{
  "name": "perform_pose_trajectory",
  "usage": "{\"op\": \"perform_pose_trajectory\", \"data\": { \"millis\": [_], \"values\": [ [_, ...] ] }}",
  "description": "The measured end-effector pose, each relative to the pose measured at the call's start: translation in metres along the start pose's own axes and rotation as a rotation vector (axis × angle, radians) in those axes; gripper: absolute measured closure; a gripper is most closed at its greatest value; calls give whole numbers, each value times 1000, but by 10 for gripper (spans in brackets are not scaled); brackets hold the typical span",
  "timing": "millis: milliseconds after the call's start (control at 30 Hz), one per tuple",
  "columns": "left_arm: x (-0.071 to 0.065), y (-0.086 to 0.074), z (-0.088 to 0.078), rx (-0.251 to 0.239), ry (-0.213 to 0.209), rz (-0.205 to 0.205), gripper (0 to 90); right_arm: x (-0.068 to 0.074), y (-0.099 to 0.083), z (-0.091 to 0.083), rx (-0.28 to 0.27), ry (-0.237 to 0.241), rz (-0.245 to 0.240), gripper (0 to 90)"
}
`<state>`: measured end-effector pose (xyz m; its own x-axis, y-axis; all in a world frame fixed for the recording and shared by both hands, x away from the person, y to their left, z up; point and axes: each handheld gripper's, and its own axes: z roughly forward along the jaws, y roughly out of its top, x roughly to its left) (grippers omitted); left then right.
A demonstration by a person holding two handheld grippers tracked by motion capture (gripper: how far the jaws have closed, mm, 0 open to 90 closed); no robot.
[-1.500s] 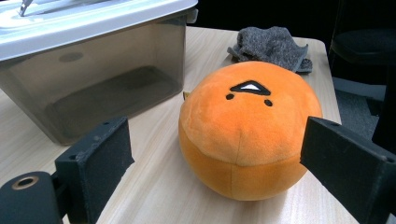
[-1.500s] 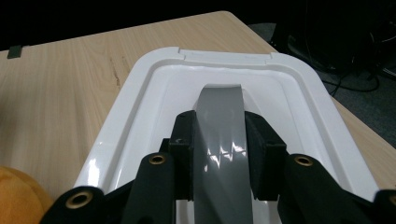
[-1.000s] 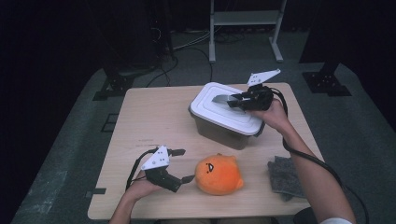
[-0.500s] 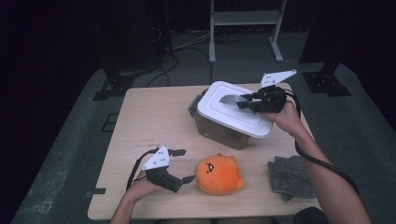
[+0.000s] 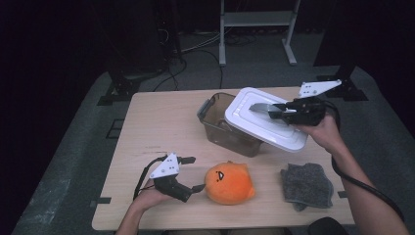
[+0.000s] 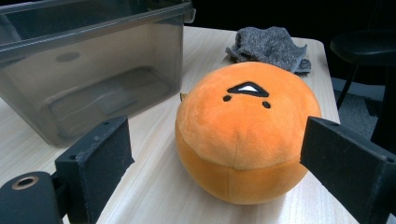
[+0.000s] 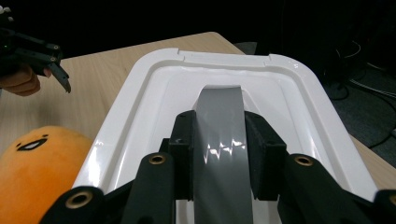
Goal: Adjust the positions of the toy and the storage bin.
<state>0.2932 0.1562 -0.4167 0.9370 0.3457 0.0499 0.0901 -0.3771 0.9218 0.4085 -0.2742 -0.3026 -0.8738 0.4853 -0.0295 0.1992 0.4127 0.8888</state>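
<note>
A white lid with a grey strap handle hangs tilted over the right part of a clear tinted box. My right gripper is shut on that handle, its jaws pressing both edges, with the lid spreading out beyond them. An orange round plush toy lies near the table's front edge. My left gripper rests just to its left, open. In the left gripper view the plush sits between the wide jaws without touching them, and the box stands behind.
A folded grey cloth lies at the front right of the wooden table. The cloth also shows beyond the plush. A metal stand and cables are on the dark floor behind the table.
My right gripper has carried the lid to the right and slightly up, off the box, so the box's left part now stands uncovered. The left gripper and plush have not moved.
</note>
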Motion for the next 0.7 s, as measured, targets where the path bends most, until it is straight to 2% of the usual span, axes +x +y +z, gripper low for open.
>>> {"op": "perform_pose_trajectory", "data": {
  "millis": [500, 533, 700],
  "values": [
    [3, -1, -2, -20, 15, -26, 78, 2, -32, -50, -18, -53, 35, 664],
    [3, -1, -2, -23, 18, -29, 79, 2, -38, -58, -18, -61, 41, 664],
    [3, -1, -2, -18, 18, -27, 78, 2, -49, -70, -18, -76, 60, 664]
  ]
}}
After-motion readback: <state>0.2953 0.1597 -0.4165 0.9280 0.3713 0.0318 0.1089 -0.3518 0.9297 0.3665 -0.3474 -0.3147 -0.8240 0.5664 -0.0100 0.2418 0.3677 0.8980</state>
